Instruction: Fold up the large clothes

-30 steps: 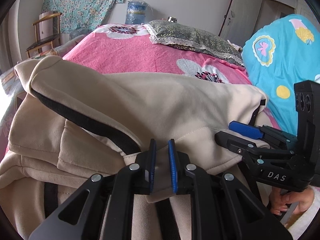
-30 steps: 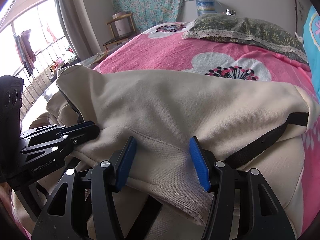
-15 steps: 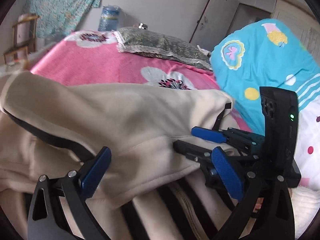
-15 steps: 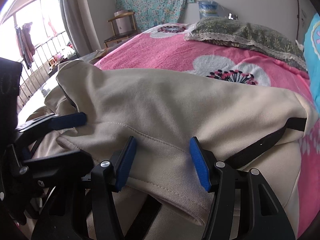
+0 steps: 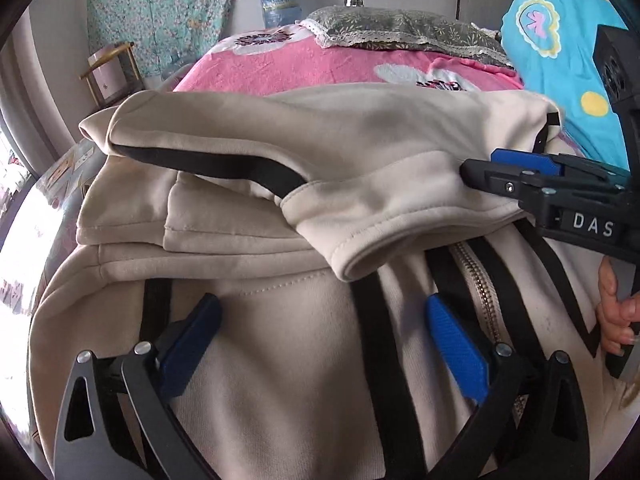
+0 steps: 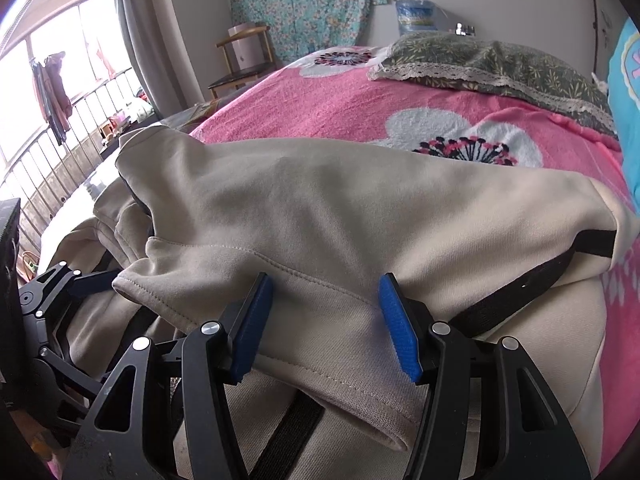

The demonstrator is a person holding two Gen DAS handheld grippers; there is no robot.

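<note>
The beige jacket (image 5: 304, 360) lies in a thick fold on the pink bed (image 6: 360, 92), and everything turns on its top flap (image 5: 360, 184), the layer with the black stripe that has been laid over the body. That flap runs crosswise to both pairs of jaws, its stitched hem (image 6: 320, 344) being the edge nearest them. The left gripper (image 5: 320, 344) is released: its jaws have just been opening and now stand wide apart, with only the flat front of the jacket lying below and between them, nothing pinched. The flap's hem sits just ahead of these jaws and slightly above, its loose corner almost straight in front. The right gripper (image 6: 326, 320) is the nearer one to the flap: its jaws stand half apart and the hem passes right between them, the cloth bulging up from the gap. Whether the pads (image 6: 252, 324) actually press on the fabric or merely straddle it I cannot tell. In the left view this gripper comes in from the right side, resting its tip on the flap, with a hand (image 5: 616, 312) behind it. The zip (image 5: 480, 300) lies beside the left gripper's right-hand finger. My judgement is that the left gripper would have to reach forward to regain the hem.
</note>
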